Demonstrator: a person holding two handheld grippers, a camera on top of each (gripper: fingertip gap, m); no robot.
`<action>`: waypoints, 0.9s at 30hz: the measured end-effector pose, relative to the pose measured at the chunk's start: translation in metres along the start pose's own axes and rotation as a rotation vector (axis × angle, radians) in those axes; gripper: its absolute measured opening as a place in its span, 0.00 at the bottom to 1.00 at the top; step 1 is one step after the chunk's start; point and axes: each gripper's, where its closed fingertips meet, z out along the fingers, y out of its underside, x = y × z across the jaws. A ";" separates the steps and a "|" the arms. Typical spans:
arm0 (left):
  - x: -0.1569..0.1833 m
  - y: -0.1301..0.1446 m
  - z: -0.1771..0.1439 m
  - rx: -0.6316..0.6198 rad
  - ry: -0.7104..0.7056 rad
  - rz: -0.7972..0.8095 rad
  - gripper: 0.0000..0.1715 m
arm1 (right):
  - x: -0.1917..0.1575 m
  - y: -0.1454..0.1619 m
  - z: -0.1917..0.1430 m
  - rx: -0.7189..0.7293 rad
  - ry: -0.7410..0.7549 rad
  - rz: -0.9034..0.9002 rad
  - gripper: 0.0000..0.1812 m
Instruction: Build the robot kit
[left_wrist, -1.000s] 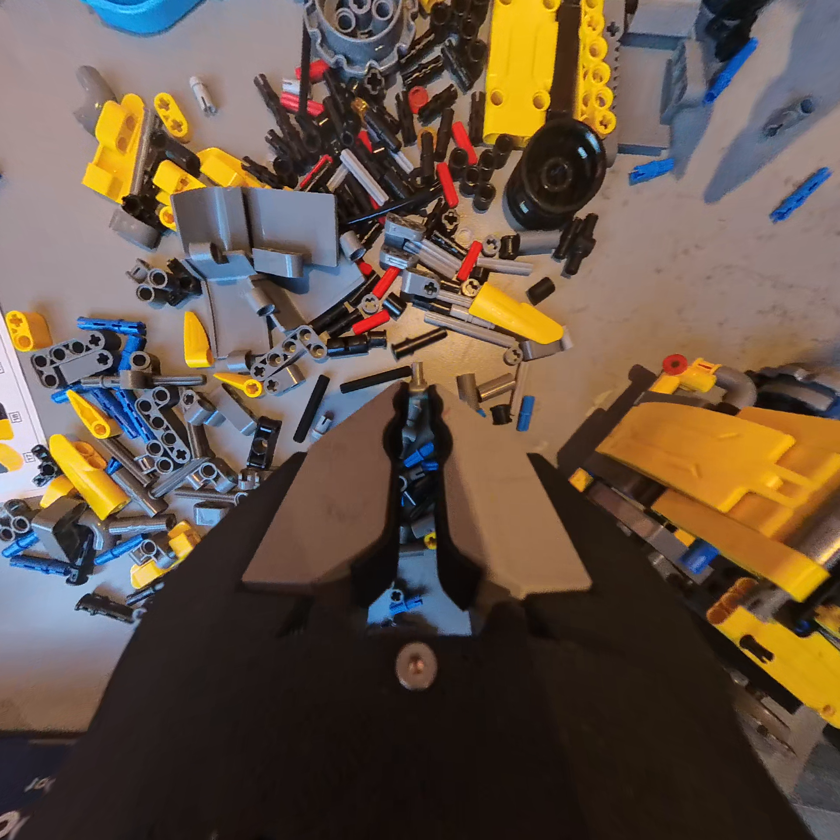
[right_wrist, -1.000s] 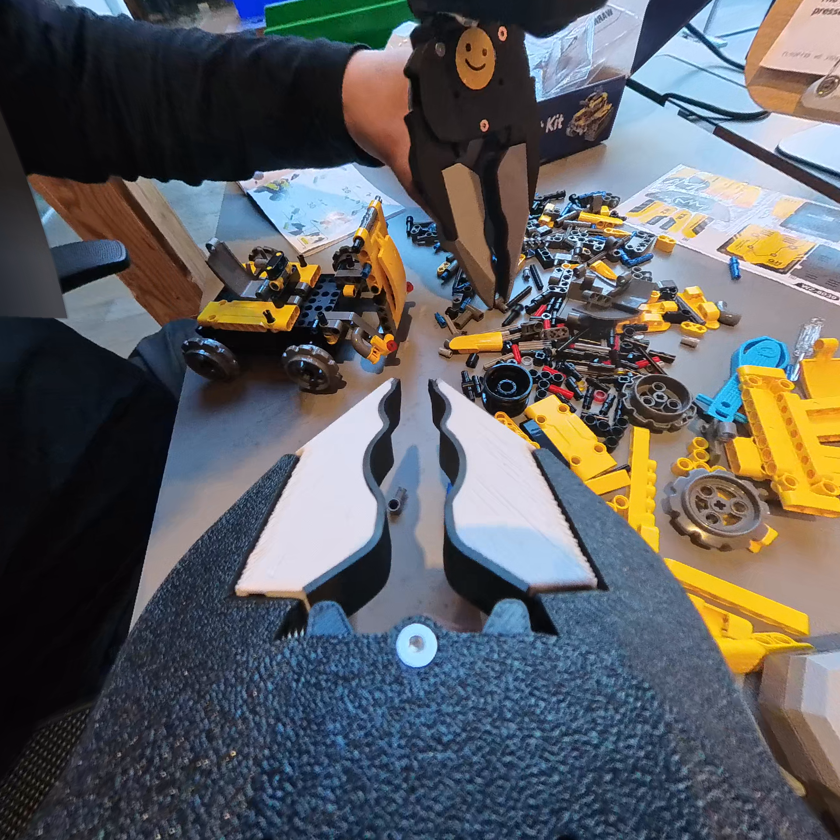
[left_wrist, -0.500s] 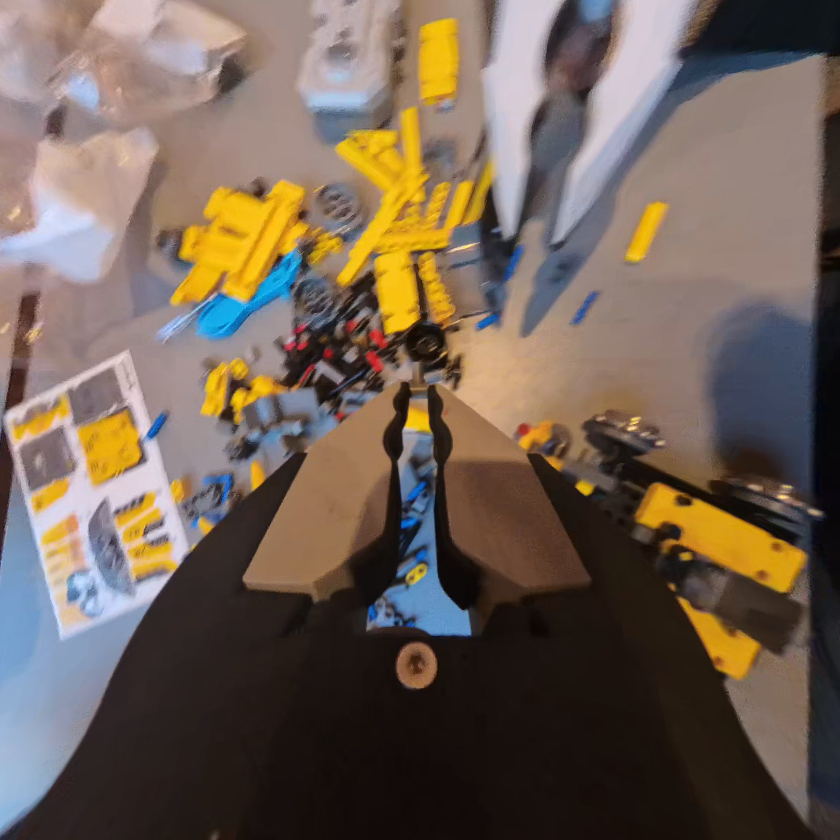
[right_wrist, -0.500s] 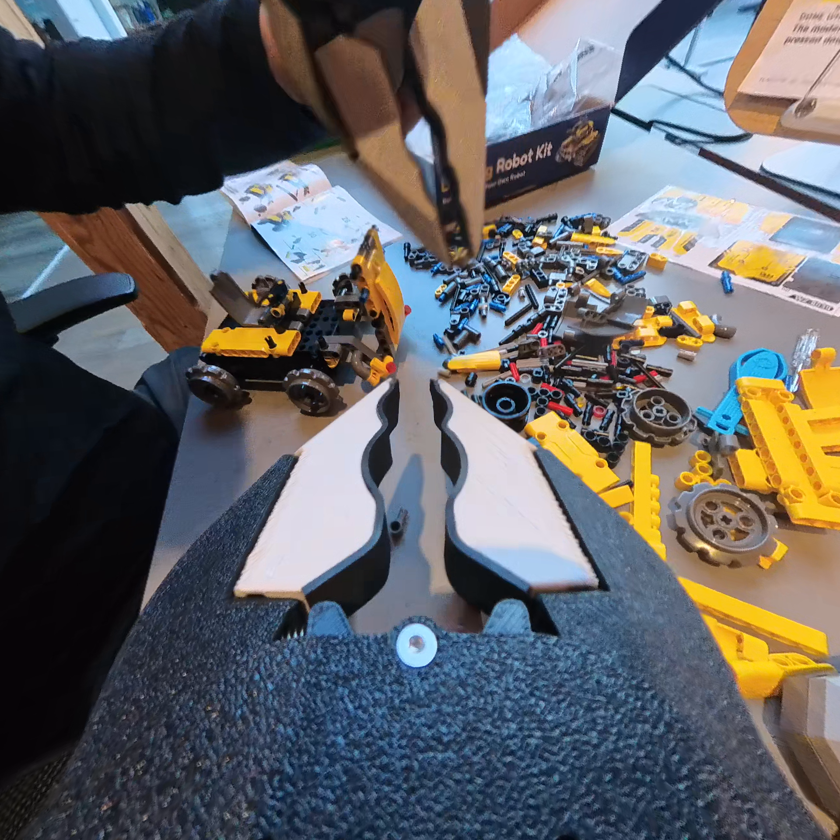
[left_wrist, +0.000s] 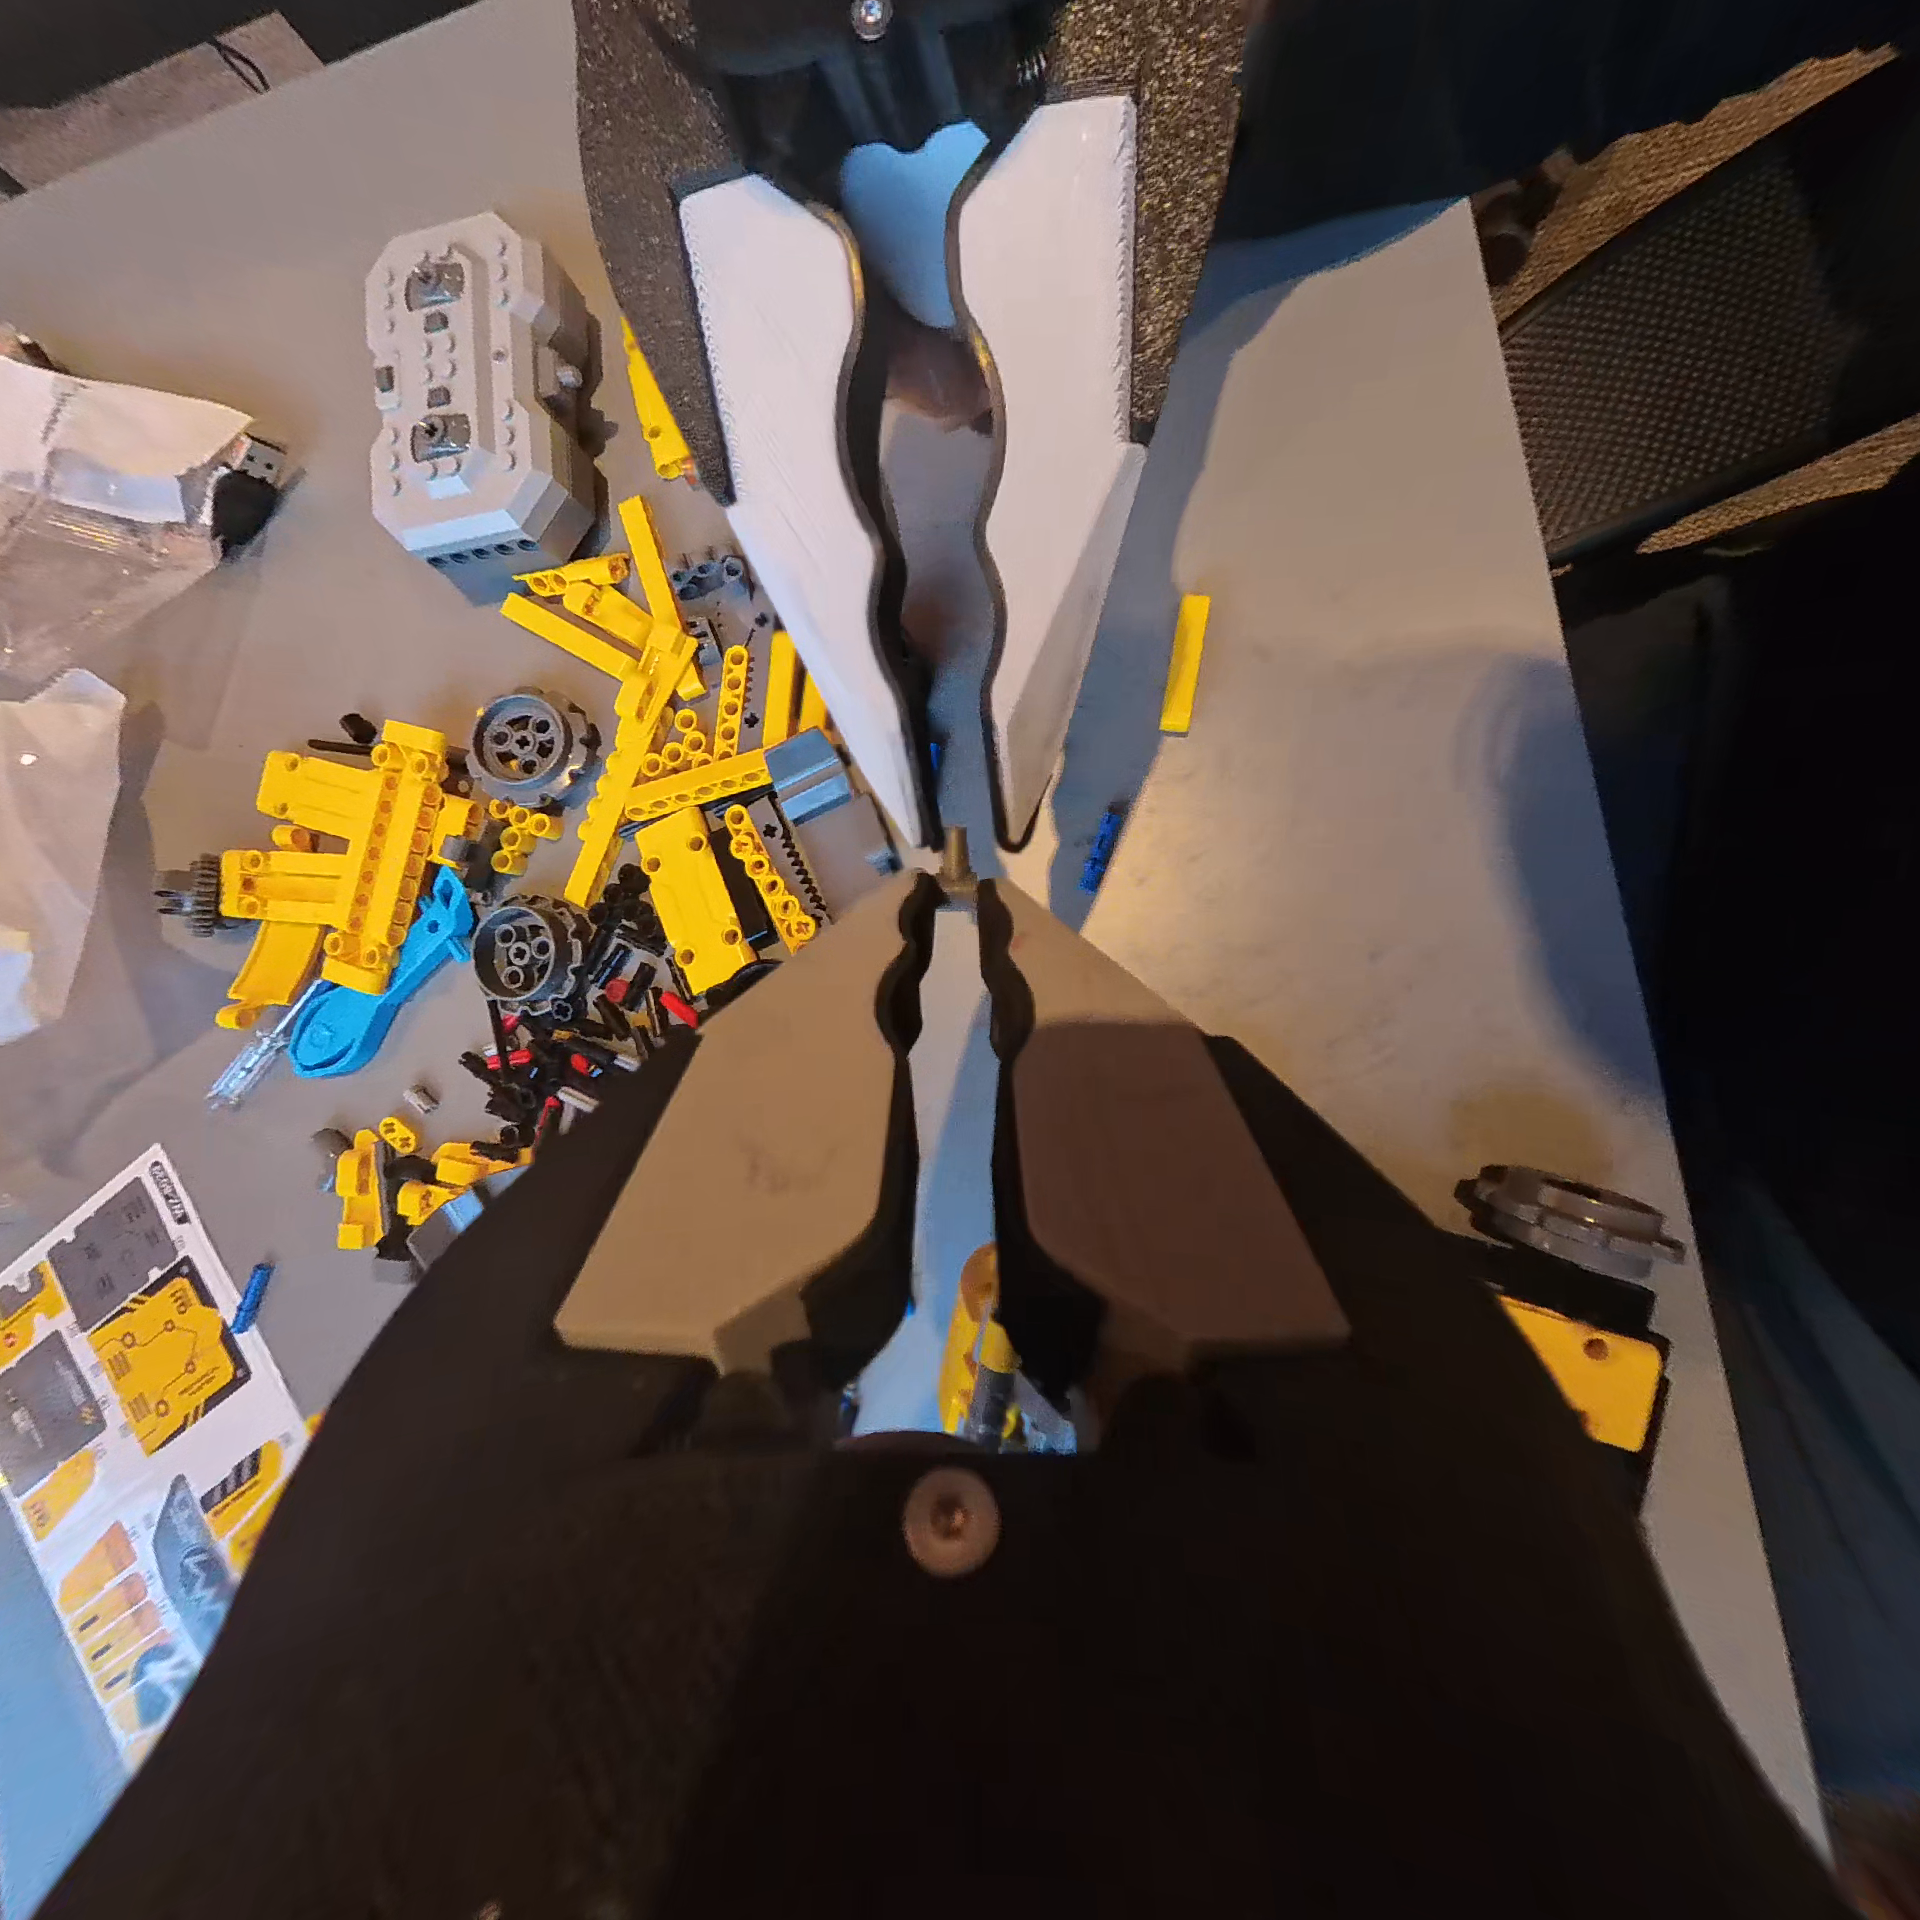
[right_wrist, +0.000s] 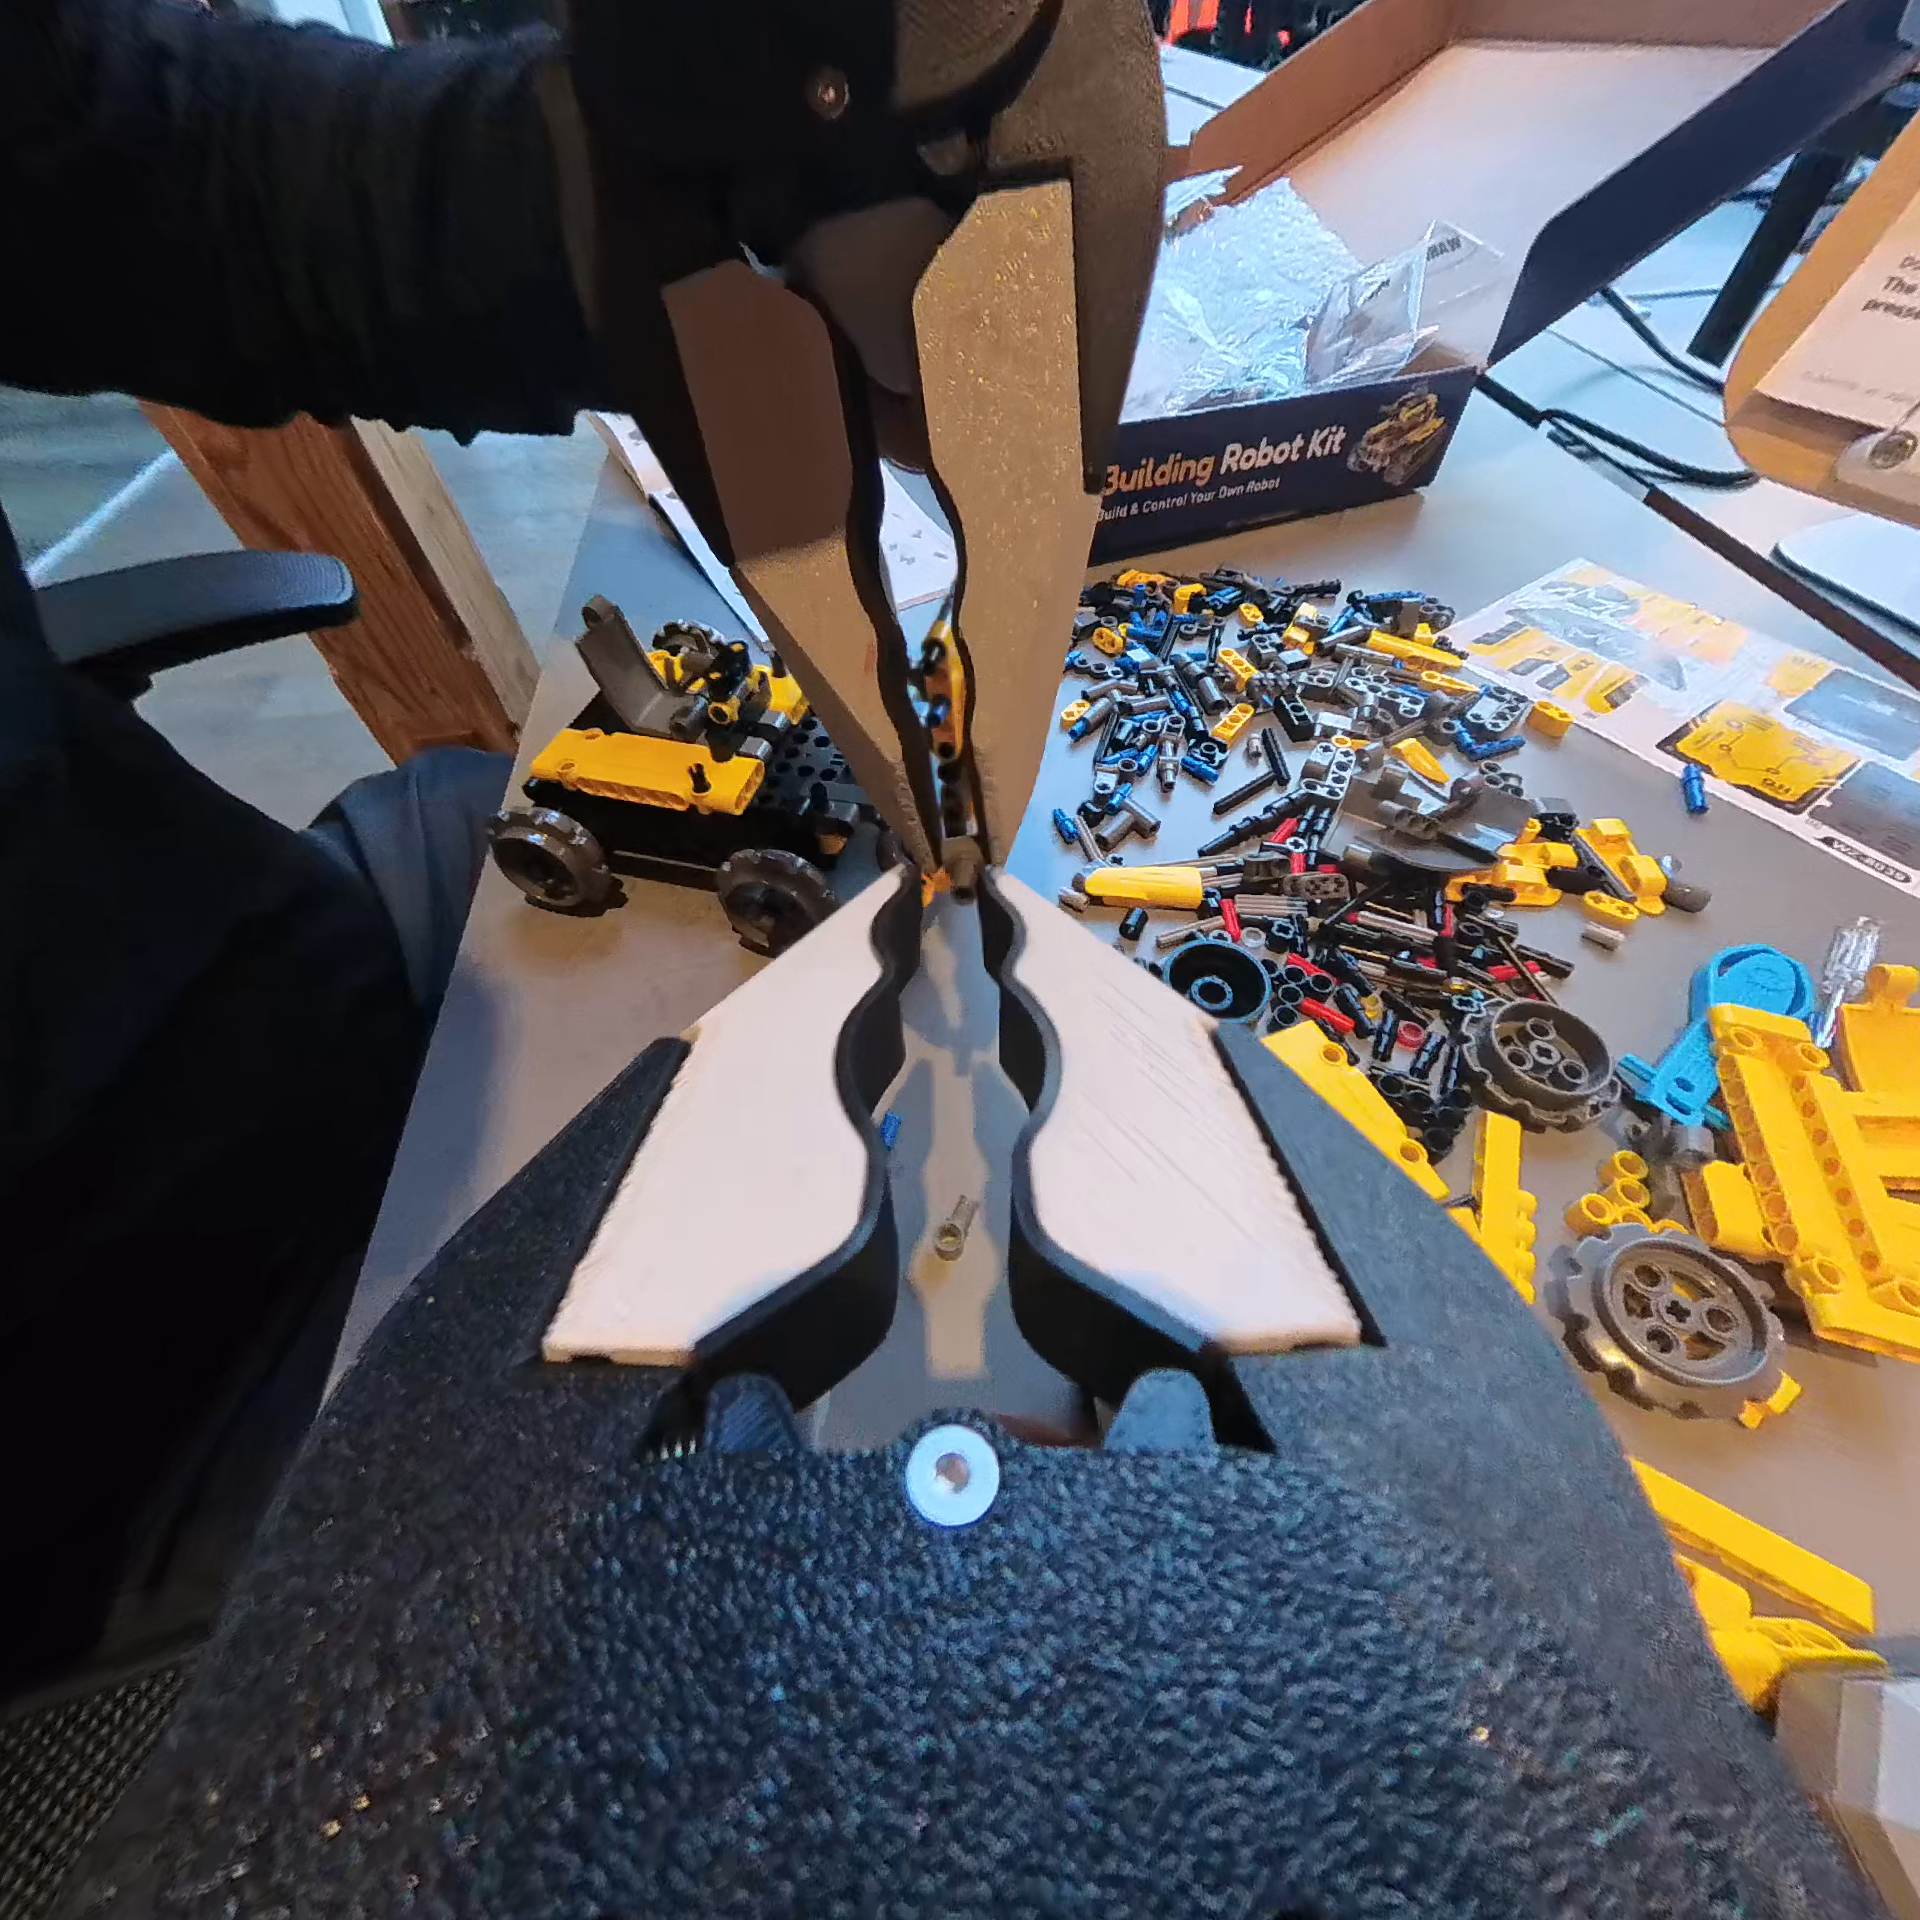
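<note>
**A:** Grey table (right_wrist: 582, 1039), bricks everywhere, buggy (right_wrist: 665, 790) parked off to one side. What am I holding?

**B:** Left gripper (left_wrist: 951, 896) is clamped on a small tan pin (left_wrist: 957, 858), tip poking out so it's easy to take.

**A:** And my right gripper (right_wrist: 951, 883)?

**B:** Fingers slightly apart, tip-to-tip with the left, straddling the pin. Can't tell if it's touching.
</note>
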 end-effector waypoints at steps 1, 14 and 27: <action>0.001 0.000 0.000 0.002 0.007 -0.005 0.02 | -0.001 -0.001 0.000 0.006 -0.002 -0.003 0.05; 0.003 0.004 0.005 0.006 0.015 -0.014 0.02 | 0.001 0.005 0.004 -0.025 0.020 -0.025 0.02; 0.002 0.004 0.004 0.017 0.006 -0.022 0.02 | 0.003 0.013 0.007 -0.071 0.041 -0.045 0.06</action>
